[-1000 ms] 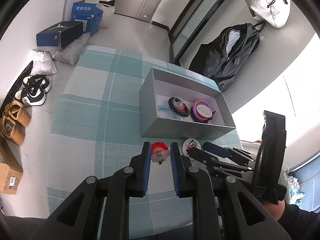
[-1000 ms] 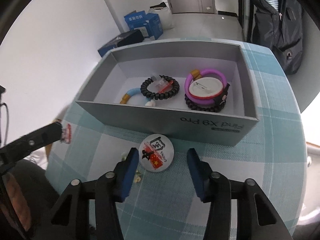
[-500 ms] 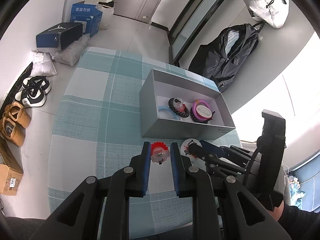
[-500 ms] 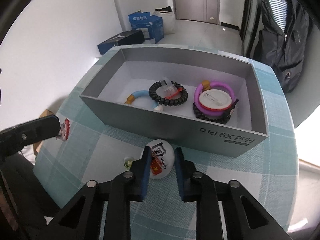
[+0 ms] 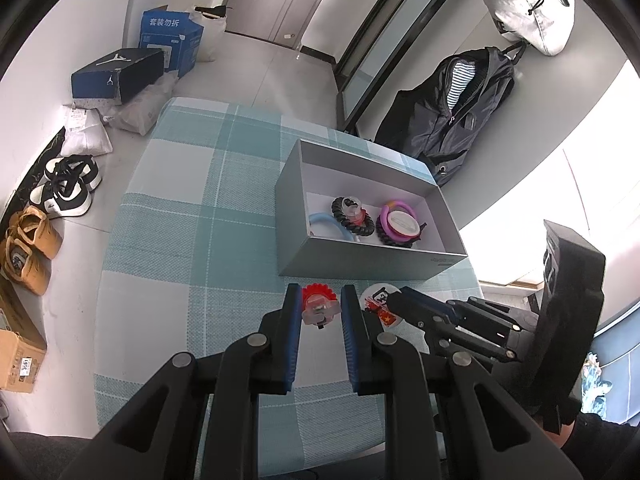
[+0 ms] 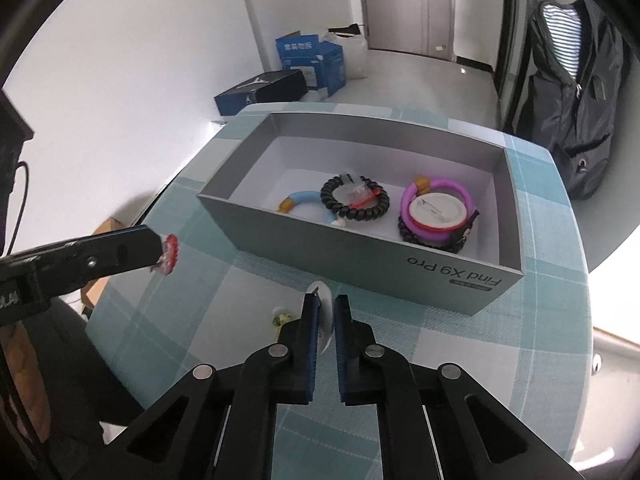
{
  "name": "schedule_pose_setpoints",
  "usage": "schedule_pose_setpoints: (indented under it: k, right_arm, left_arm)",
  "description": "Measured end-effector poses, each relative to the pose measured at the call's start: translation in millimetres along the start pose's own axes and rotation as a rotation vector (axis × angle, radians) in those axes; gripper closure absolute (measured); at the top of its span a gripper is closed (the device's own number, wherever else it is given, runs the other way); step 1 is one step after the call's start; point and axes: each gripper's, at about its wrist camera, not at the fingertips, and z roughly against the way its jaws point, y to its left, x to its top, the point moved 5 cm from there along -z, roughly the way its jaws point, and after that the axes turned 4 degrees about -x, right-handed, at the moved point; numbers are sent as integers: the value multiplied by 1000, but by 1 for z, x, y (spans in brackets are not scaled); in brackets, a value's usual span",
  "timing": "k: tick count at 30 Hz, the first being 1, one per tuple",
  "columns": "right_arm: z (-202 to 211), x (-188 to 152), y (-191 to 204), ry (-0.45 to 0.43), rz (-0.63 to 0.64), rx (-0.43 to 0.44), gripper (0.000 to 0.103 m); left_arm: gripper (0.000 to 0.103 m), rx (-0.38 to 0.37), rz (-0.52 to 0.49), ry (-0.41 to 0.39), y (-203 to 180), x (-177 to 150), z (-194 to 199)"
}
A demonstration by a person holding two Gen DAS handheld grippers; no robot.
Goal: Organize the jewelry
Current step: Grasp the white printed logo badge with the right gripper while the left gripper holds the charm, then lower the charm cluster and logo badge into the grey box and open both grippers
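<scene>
A grey open box stands on the checked tablecloth. Inside lie a blue ring, a black coil band and a purple ring with a white disc. My left gripper is shut on a red frilly hair clip, held above the cloth in front of the box; the clip also shows in the right wrist view. My right gripper is shut on a round white badge, held edge-on just in front of the box.
A small yellow-green trinket lies on the cloth left of the right gripper. The table edge drops off at the left. On the floor are shoes and boxes. A dark jacket hangs behind.
My right gripper has closed on the badge and lifted it off the cloth, turning it on edge. My left gripper has risen slightly with the red clip in it.
</scene>
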Motion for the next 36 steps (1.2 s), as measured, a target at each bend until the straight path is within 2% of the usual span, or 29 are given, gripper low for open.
schedule_pose_setpoints:
  k: [4, 8, 18, 27, 36]
  right_arm:
    - [1, 2, 2, -6, 0, 7, 98]
    - [7, 4, -4, -14, -50, 49, 99]
    - [43, 12, -16, -81, -110, 97, 99]
    - [78, 40, -38, -170, -161, 131, 99]
    - [86, 65, -53, -210, -164, 149, 99]
  left_arm:
    - [88, -2, -5, -2, -1, 0, 1]
    - [88, -3, -8, -3, -1, 0, 2]
    - [88, -15, -40, -9, -16, 8, 2]
    - [88, -19, -78, -11, -38, 28, -5]
    - [88, -20, -113, -6, -57, 53, -24]
